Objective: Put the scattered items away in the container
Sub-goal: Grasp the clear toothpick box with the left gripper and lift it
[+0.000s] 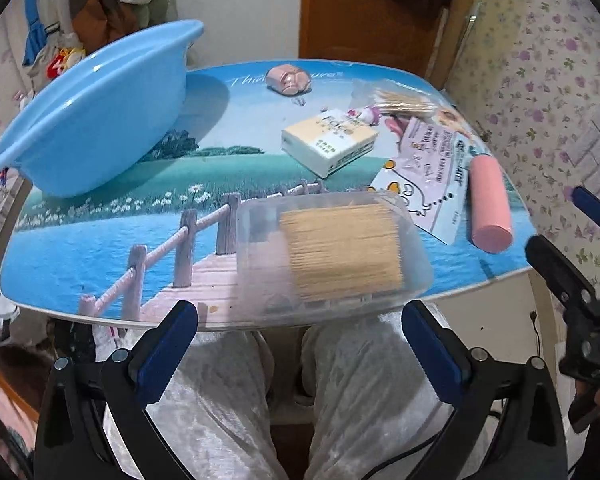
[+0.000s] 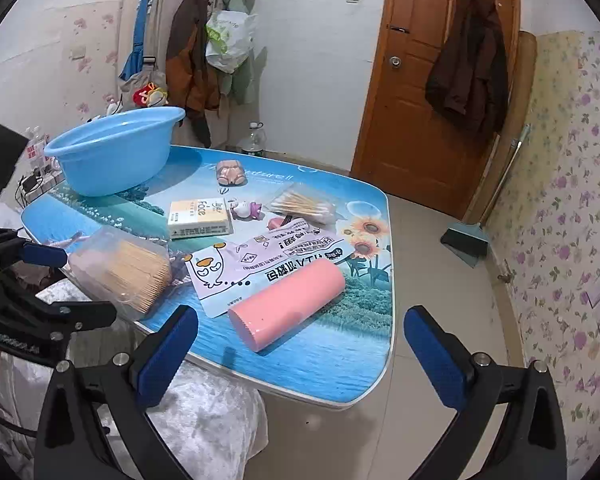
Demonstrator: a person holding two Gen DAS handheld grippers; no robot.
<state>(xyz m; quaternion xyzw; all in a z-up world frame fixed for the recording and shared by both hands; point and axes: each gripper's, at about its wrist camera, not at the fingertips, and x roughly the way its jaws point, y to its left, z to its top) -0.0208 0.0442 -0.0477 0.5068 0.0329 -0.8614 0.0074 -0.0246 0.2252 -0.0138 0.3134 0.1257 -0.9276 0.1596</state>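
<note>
A light blue basin stands at the table's far left. Scattered on the table are a clear box of toothpicks, a pink roll, a printed flat packet, a tissue pack, a bag of cotton swabs, a small pink figure and a little toy. My left gripper hangs open just short of the toothpick box, nothing between its fingers. My right gripper is open near the pink roll, holding nothing.
The picture-printed table has its front edge over a person's lap. A wooden door with a hung jacket stands behind, a dustpan lies on the floor at right, and clothes and bags hang on the back wall.
</note>
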